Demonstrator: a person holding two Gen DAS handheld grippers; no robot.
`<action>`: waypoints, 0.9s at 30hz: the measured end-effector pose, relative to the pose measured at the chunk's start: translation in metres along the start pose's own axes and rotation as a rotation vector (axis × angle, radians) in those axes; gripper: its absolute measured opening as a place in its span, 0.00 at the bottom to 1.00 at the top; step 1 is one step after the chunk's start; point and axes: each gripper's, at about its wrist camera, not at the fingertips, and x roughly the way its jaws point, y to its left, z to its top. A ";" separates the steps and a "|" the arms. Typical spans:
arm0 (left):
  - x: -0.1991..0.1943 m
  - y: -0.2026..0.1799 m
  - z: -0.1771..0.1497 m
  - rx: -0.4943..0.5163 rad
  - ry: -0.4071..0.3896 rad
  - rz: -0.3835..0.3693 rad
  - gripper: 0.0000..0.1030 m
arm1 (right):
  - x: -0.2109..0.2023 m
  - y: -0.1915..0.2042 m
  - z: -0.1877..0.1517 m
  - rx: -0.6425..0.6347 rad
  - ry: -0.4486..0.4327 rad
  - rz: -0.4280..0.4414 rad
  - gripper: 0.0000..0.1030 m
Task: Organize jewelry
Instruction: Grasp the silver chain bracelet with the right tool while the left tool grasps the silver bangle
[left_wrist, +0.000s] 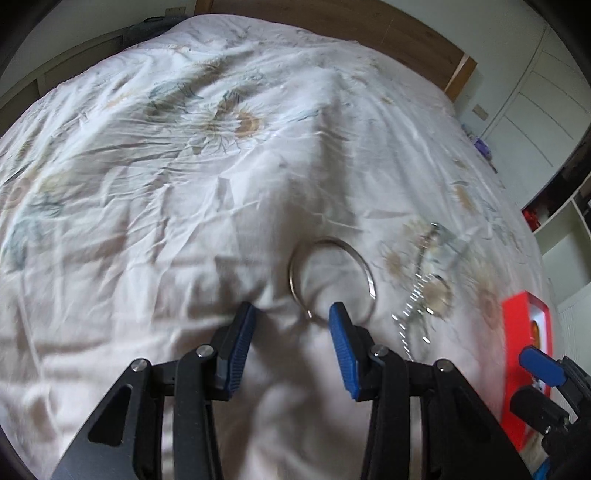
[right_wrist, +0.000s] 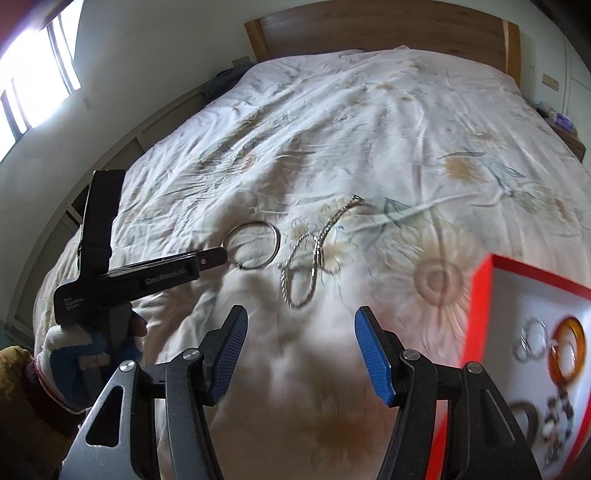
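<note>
A silver bangle (left_wrist: 332, 275) lies on the flowered bedspread (left_wrist: 184, 184); it also shows in the right wrist view (right_wrist: 253, 245). My left gripper (left_wrist: 293, 314) is open, its fingertips at the bangle's near rim, the right fingertip (left_wrist: 338, 314) over the ring. A silver chain (left_wrist: 417, 291) lies just right of the bangle, looped in the right wrist view (right_wrist: 306, 266). My right gripper (right_wrist: 299, 321) is open and empty, just short of the chain. A red box (right_wrist: 480, 332) with a white inside holds an amber bangle (right_wrist: 569, 347), silver rings (right_wrist: 532, 339) and other pieces.
The wooden headboard (right_wrist: 369, 26) stands at the far end of the bed. A window (right_wrist: 37, 74) is at the left. Shelves and cupboards (left_wrist: 546, 110) stand to the right of the bed. The red box (left_wrist: 517, 362) sits at the bed's near right.
</note>
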 end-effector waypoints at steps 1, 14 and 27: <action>0.005 0.000 0.003 0.002 0.001 0.003 0.39 | 0.008 0.000 0.003 -0.002 0.004 -0.002 0.58; 0.035 0.014 0.007 0.044 -0.007 0.059 0.07 | 0.085 0.000 0.028 0.000 0.026 -0.005 0.57; 0.021 0.018 0.002 0.018 -0.038 0.017 0.05 | 0.095 -0.009 0.019 0.074 0.046 0.030 0.05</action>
